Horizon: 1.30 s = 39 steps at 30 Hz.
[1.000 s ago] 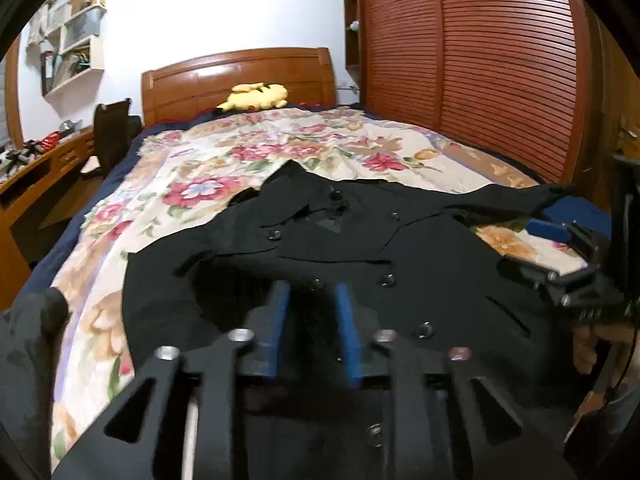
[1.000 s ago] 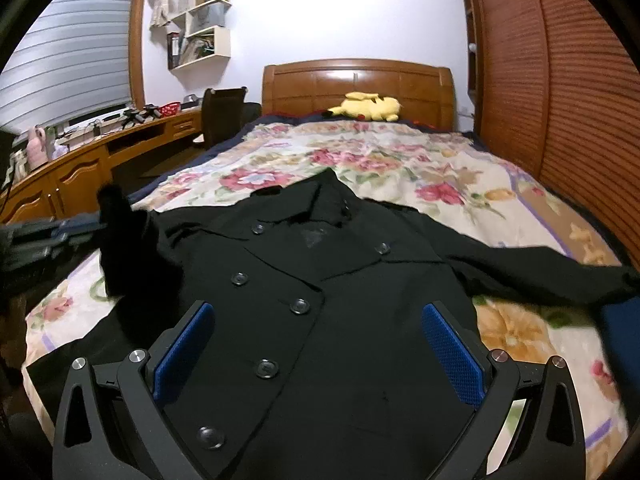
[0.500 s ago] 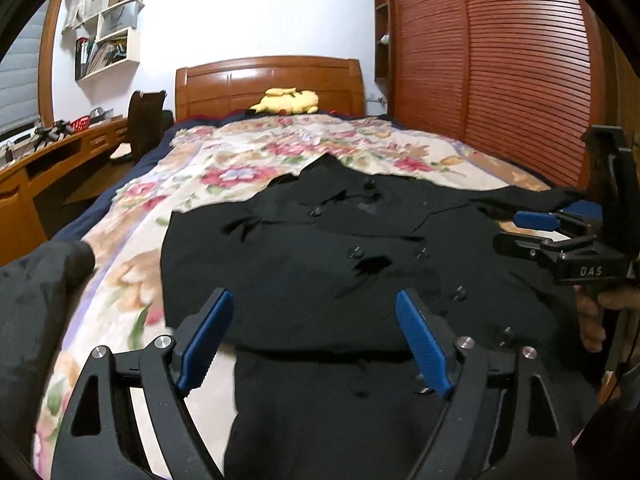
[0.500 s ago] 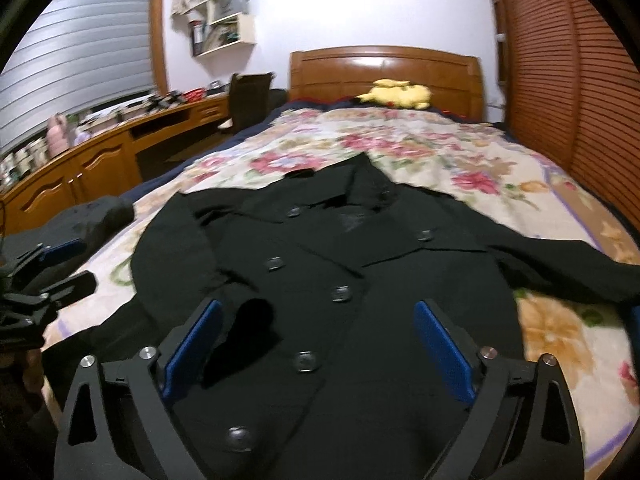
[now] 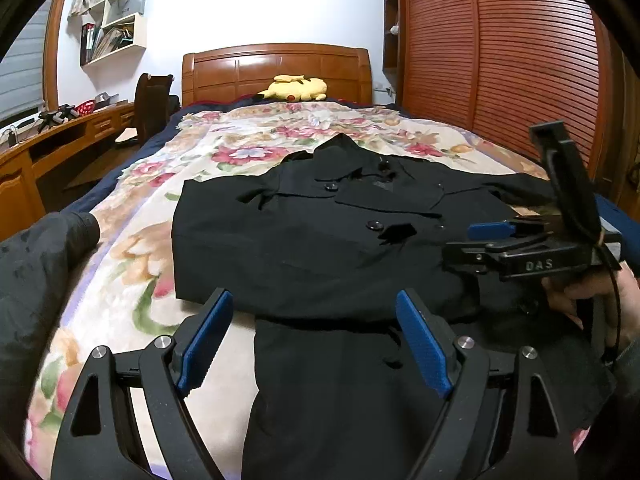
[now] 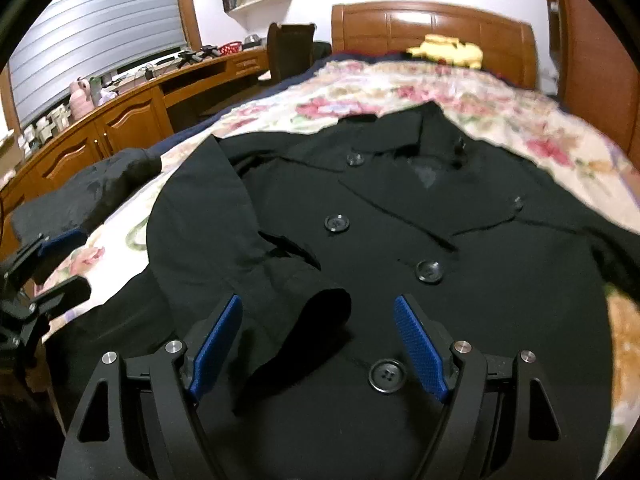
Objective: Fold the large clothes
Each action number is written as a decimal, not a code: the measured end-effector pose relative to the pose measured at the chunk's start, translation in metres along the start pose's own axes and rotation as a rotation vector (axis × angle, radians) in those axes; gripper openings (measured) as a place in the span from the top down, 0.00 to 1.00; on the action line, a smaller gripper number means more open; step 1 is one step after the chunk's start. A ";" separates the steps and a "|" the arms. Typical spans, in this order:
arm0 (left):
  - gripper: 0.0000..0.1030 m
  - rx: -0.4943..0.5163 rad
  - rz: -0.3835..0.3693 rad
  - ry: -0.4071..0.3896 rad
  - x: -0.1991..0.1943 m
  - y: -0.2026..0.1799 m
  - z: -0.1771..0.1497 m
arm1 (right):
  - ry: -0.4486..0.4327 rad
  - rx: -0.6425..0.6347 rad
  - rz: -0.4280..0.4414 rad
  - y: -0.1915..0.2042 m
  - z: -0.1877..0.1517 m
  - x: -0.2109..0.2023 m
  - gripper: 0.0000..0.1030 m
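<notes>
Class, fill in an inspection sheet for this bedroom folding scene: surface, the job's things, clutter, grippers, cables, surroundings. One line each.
Surface: bed with floral blanket, bare at its far end.
Job's things: black coat lies front up, buttons showing; one sleeve folded across the front, cuff near the right gripper.
Clutter: dark garment at the bed's left edge; yellow plush toy by the headboard.
Grippers: left gripper open, empty; right gripper open, empty, above the cuff.
Cables: thin cable hangs from the right gripper's handle.
Surroundings: wooden headboard, slatted wardrobe, desk, wall shelves.
</notes>
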<state>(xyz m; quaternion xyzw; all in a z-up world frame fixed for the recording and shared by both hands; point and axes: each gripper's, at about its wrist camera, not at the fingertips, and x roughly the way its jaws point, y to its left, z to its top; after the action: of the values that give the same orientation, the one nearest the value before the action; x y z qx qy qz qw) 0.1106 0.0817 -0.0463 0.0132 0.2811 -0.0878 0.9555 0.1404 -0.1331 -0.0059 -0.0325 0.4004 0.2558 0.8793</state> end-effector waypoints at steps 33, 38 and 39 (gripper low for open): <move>0.18 0.029 -0.083 -0.039 -0.004 -0.034 0.007 | -0.210 0.067 -0.133 -0.072 -0.050 -0.098 0.96; 0.18 0.031 -0.100 -0.048 -0.003 -0.045 0.011 | -0.207 0.059 -0.179 -0.068 -0.064 -0.112 0.96; 0.18 0.032 -0.105 -0.050 -0.003 -0.048 0.012 | -0.208 0.058 -0.187 -0.067 -0.068 -0.116 0.96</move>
<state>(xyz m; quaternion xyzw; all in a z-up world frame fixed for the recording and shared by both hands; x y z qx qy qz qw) 0.1060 0.0339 -0.0339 0.0114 0.2560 -0.1424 0.9561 0.0624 -0.2577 0.0218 -0.0174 0.3097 0.1632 0.9366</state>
